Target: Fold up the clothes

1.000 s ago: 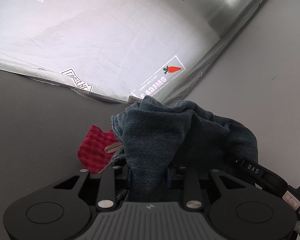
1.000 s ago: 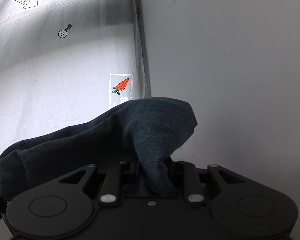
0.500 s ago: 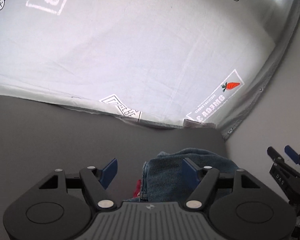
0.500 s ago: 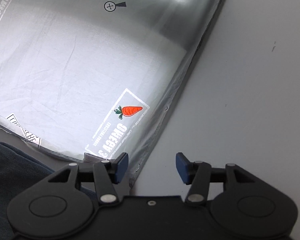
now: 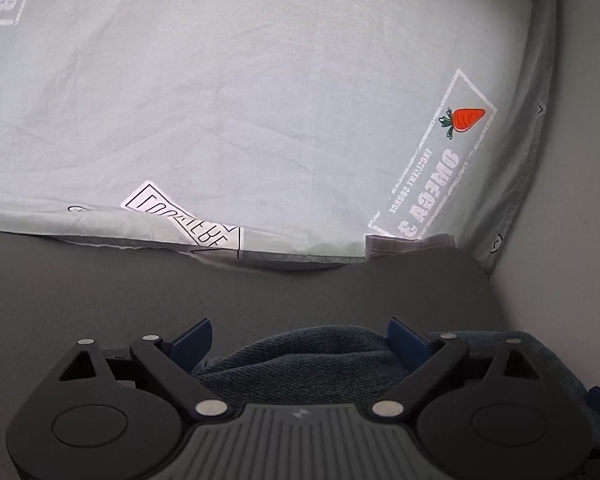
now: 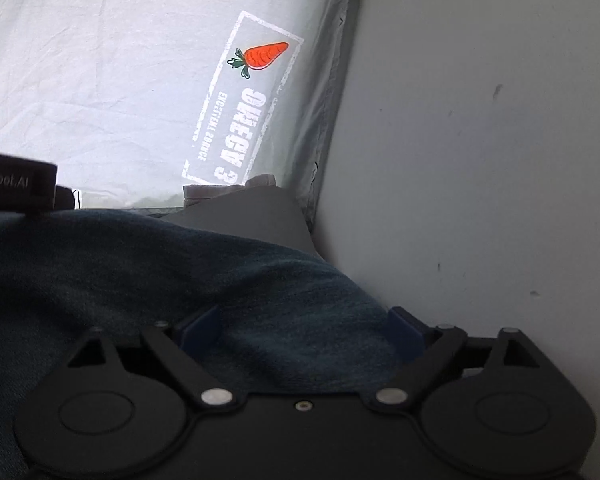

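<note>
A dark blue denim garment [image 5: 308, 356] lies bunched on the dark grey surface [image 5: 100, 292], right under both grippers. My left gripper [image 5: 300, 338] is open, its blue fingertips [image 5: 194, 338] spread wide with the denim mound between and below them. My right gripper [image 6: 302, 326] is also open, jaws wide over the same denim [image 6: 180, 264], which fills the lower left of the right wrist view. Neither holds the cloth. The other gripper's black body [image 6: 16, 184] shows at the left edge of the right wrist view.
A pale grey sheet [image 5: 260, 100] with a carrot label [image 5: 462, 120] and printed boxes hangs or lies beyond the dark surface. A plain white wall [image 6: 480, 140] stands at the right, meeting the sheet edge.
Both grippers were shut on the denim and holding it up one second ago. They have opened and let it go. Both now sit low over the dropped garment.
</note>
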`<state>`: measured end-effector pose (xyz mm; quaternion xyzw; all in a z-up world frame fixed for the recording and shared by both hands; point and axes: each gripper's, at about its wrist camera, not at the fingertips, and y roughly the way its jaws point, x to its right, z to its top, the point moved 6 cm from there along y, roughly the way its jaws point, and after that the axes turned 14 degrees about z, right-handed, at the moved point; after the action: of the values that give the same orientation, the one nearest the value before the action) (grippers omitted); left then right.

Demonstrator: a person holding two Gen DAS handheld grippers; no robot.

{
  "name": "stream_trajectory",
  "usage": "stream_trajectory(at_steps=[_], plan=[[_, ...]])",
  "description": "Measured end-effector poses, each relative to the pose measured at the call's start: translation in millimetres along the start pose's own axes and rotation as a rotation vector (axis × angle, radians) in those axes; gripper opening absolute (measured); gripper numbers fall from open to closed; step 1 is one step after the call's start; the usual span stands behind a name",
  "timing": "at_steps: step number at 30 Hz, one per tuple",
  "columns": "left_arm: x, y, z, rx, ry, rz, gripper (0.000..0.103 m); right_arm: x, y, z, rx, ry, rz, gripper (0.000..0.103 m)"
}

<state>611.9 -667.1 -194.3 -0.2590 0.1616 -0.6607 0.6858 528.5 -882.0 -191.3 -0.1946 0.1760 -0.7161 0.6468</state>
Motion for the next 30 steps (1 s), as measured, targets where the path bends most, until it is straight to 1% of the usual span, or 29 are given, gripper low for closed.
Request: stream_trajectory(at_steps=[1, 2, 3, 4, 6, 8, 10, 11, 12, 14, 15, 17, 18, 19, 21, 23, 24, 27, 28, 30], plan=[[-9, 3, -1, -0.034, -0.039, -0.015, 0.099, -2, 1, 2, -0.008, -0.012, -0.001, 0.095], [-15, 3, 3, -0.061, -0.048, -0.027, 0.099, -4, 1, 3, -0.018, -0.029, -0.008, 0.095], [-23, -4, 8, -0.071, -0.043, -0.022, 0.099, -8, 1, 6, -0.030, -0.061, -0.020, 0.095], [-31, -15, 13, -0.060, -0.038, -0.016, 0.099, -14, -2, 9, -0.047, -0.116, -0.037, 0.095], [-53, -45, 24, -0.015, -0.030, -0.016, 0.099, -30, -13, 17, -0.079, -0.237, -0.049, 0.095], [-80, -85, 33, 0.034, -0.020, -0.019, 0.099, -47, -34, 25, -0.078, -0.318, -0.038, 0.095], [-109, -129, 36, 0.085, -0.007, -0.009, 0.099, -63, -69, 36, -0.035, -0.300, -0.064, 0.095], [-127, -157, 38, 0.126, 0.012, 0.006, 0.100, -70, -88, 41, -0.010, -0.282, -0.081, 0.096], [-143, -183, 37, 0.155, 0.038, 0.028, 0.100, -76, -108, 45, 0.009, -0.240, -0.086, 0.098], [-176, -231, 32, 0.172, 0.068, 0.067, 0.103, -87, -146, 51, 0.039, -0.132, -0.085, 0.100], [-190, -252, 29, 0.161, 0.057, 0.071, 0.103, -95, -166, 54, 0.049, -0.074, -0.074, 0.100], [-217, -292, 21, 0.143, 0.011, 0.074, 0.103, -114, -197, 57, 0.060, -0.004, -0.029, 0.101], [-229, -312, 21, 0.159, -0.016, 0.077, 0.103, -127, -213, 59, 0.075, 0.016, 0.005, 0.101], [-240, -330, 24, 0.192, -0.042, 0.083, 0.103, -142, -229, 62, 0.097, 0.023, 0.043, 0.102], [-263, -366, 30, 0.255, -0.095, 0.097, 0.103, -175, -259, 70, 0.143, 0.009, 0.117, 0.103], [-285, -392, 40, 0.294, -0.142, 0.120, 0.103, -208, -287, 76, 0.179, -0.012, 0.185, 0.103], [-297, -403, 44, 0.297, -0.161, 0.117, 0.103, -225, -300, 78, 0.193, -0.017, 0.215, 0.103], [-337, -437, 57, 0.297, -0.191, 0.080, 0.103, -278, -341, 81, 0.201, -0.020, 0.299, 0.103], [-354, -450, 62, 0.307, -0.185, 0.067, 0.103, -295, -354, 80, 0.212, -0.019, 0.318, 0.103], [-386, -468, 67, 0.339, -0.142, 0.068, 0.103, -332, -379, 78, 0.239, -0.015, 0.346, 0.103]])
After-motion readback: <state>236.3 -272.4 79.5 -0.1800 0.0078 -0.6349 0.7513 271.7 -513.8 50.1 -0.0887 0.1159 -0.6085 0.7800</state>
